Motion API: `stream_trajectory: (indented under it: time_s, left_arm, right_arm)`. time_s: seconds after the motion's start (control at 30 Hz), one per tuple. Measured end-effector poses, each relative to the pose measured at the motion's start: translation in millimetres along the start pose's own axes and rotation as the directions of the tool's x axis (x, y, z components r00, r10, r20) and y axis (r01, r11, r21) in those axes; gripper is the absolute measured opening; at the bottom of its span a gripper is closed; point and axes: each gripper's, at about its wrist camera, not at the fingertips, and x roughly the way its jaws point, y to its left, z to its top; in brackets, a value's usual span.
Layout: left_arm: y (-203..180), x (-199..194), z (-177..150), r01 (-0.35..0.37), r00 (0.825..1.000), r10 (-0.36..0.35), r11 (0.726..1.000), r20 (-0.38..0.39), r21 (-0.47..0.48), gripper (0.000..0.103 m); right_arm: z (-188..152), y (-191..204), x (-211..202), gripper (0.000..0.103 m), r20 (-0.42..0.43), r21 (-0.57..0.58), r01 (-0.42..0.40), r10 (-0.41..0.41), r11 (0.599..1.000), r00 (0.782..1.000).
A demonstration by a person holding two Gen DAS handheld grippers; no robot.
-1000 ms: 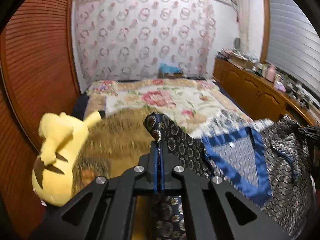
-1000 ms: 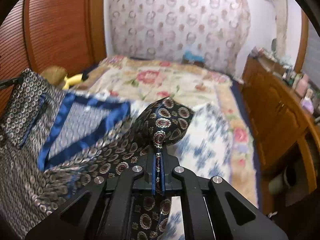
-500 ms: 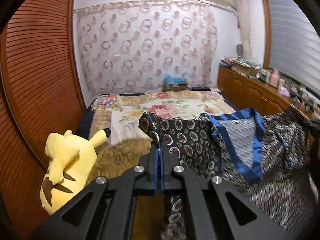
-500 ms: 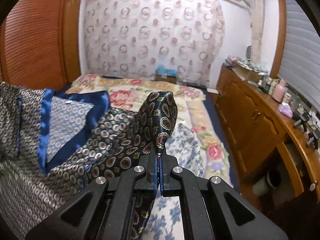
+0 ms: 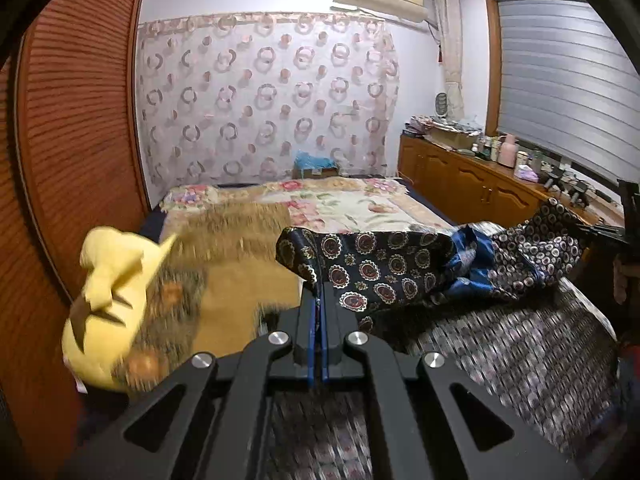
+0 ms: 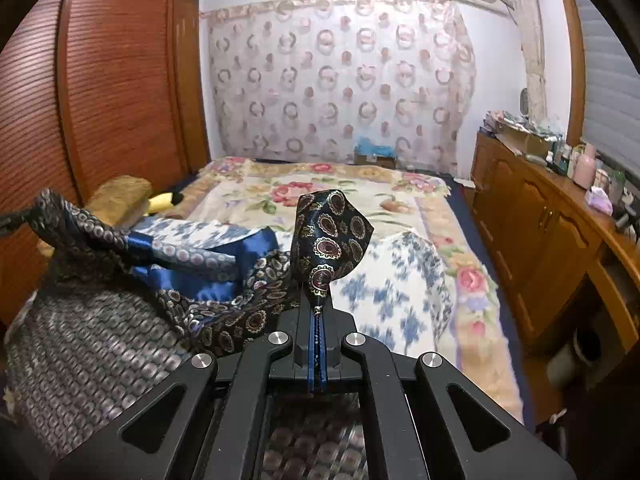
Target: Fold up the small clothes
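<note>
Garment (image 5: 384,268) — pinched between both grippers

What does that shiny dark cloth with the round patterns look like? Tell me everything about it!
The cloth is a small silky garment, dark navy with round red-and-gold medallions, a bright blue band and a paler inner side of small grey rings. It looks thin and glossy. It is not folded flat: it hangs slack and crumpled between two grips. The left gripper pinches one corner and the right gripper pinches another, jaws closed on the fabric. It is held over the flowery bed, its lower part blurred.
</note>
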Motion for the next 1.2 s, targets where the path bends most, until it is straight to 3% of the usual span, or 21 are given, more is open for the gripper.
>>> stream_trajectory:
  time_s: [0.47, 0.67, 0.83, 0.93, 1.07, 1.2]
  left_arm:
    - [13.4, -43.6, -92.9, -0.043, 0.994, 0.034, 0.996, -0.103, -0.079, 0.0]
    - [17.2, -48.1, -112.0, -0.063, 0.987, 0.049, 0.994, -0.154, -0.084, 0.0]
    - [16.3, -50.5, -109.5, -0.055, 0.986, 0.042, 0.995, -0.159, -0.083, 0.004]
    - [18.4, -57.7, -105.1, -0.052, 0.989, 0.041, 0.995, -0.14, -0.08, 0.013]
    - [21.7, -65.6, -93.4, -0.061, 0.993, 0.054, 0.996, -0.11, -0.065, 0.035]
    - [24.3, -64.9, -78.5, -0.049, 0.995, 0.044, 0.997, -0.095, -0.052, 0.055]
  right_arm:
    - [-89.3, 12.1, -72.2, 0.0, -0.042, 0.007, 0.017, -0.016, 1.0, 0.999]
    - [-124.2, 8.6, -78.2, 0.0, -0.125, 0.015, 0.029, -0.027, 0.999, 0.992]
    - [-135.7, 8.7, -72.3, 0.0, -0.161, 0.019, 0.041, -0.037, 0.999, 0.986]
    - [-130.8, 9.4, -75.2, 0.003, -0.147, 0.019, 0.045, -0.042, 0.999, 0.988]
    - [-118.6, 8.0, -86.8, 0.026, -0.11, 0.0, 0.059, -0.058, 0.998, 0.992]
    - [-106.6, 2.2, -94.1, 0.041, -0.076, 0.003, 0.076, -0.076, 0.997, 0.994]
